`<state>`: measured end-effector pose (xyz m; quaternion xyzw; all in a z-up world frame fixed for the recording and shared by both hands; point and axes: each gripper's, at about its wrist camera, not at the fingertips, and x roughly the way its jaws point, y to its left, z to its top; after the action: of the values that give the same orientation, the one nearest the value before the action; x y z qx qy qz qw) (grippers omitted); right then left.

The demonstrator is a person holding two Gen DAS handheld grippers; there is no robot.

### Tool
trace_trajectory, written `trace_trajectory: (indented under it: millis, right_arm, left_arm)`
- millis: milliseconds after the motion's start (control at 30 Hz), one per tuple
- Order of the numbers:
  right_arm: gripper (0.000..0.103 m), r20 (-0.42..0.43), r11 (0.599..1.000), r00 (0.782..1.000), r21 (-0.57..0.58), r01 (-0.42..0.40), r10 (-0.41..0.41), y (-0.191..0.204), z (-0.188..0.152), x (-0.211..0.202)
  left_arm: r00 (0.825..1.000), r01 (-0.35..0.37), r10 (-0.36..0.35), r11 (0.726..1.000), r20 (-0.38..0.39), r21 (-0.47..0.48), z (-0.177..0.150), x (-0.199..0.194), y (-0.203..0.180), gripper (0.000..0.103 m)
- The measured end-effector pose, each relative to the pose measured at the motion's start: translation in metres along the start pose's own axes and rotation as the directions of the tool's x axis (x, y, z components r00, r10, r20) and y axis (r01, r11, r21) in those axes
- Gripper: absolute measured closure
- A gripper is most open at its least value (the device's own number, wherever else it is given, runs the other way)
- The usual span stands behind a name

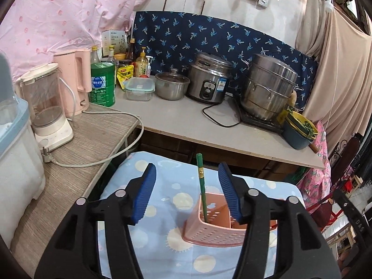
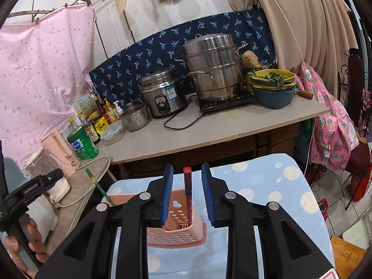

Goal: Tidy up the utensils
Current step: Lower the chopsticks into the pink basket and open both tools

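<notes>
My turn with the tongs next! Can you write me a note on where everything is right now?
Left tongs: open, nothing pinched; the green chopstick stands between them, untouched.
Right tongs: open, nothing pinched; the red chopstick stands between them, untouched.
Both chopsticks stand in the pink holder on the dotted cloth.
Done: both chopsticks are in the holder.
Left: no other loose utensils show on the cloth; pull the tongs back without knocking the sticks.
</notes>
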<state>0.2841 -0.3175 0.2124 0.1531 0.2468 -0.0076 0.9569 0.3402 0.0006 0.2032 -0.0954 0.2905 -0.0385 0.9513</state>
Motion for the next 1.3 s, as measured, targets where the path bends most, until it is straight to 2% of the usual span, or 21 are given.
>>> trace_trajectory:
  millis: [200, 400, 700, 1033, 1300]
  right_arm:
    - [0.069, 0.016, 1.000, 1.000, 0.003, -0.016, 0.016, 0.003, -0.011, -0.036]
    - [0.066, 0.005, 1.000, 1.000, -0.014, -0.013, 0.013, 0.007, -0.039, -0.070]
    - [0.066, -0.083, 1.000, 0.996, 0.006, -0.019, 0.019, 0.000, -0.107, -0.110]
    - [0.066, -0.200, 0.999, 0.979, -0.042, 0.029, -0.037, -0.008, -0.186, -0.137]
    - [0.066, -0.259, 0.996, 0.964, -0.077, 0.039, -0.058, -0.009, -0.229, -0.146]
  left_arm:
    - [1.000, -0.001, 0.001, 1.000, 0.004, 0.023, -0.011, -0.026, 0.004, 0.047]
    - [1.000, 0.002, -0.001, 0.999, -0.028, 0.041, -0.042, -0.051, 0.011, 0.045]
    - [0.994, -0.015, 0.024, 0.996, -0.107, 0.088, -0.111, -0.080, 0.023, 0.045]
    - [0.980, -0.034, 0.060, 0.991, -0.191, 0.133, -0.180, -0.097, 0.035, 0.045]
    - [0.960, -0.026, 0.065, 0.989, -0.272, 0.143, -0.230, -0.105, 0.040, 0.045]
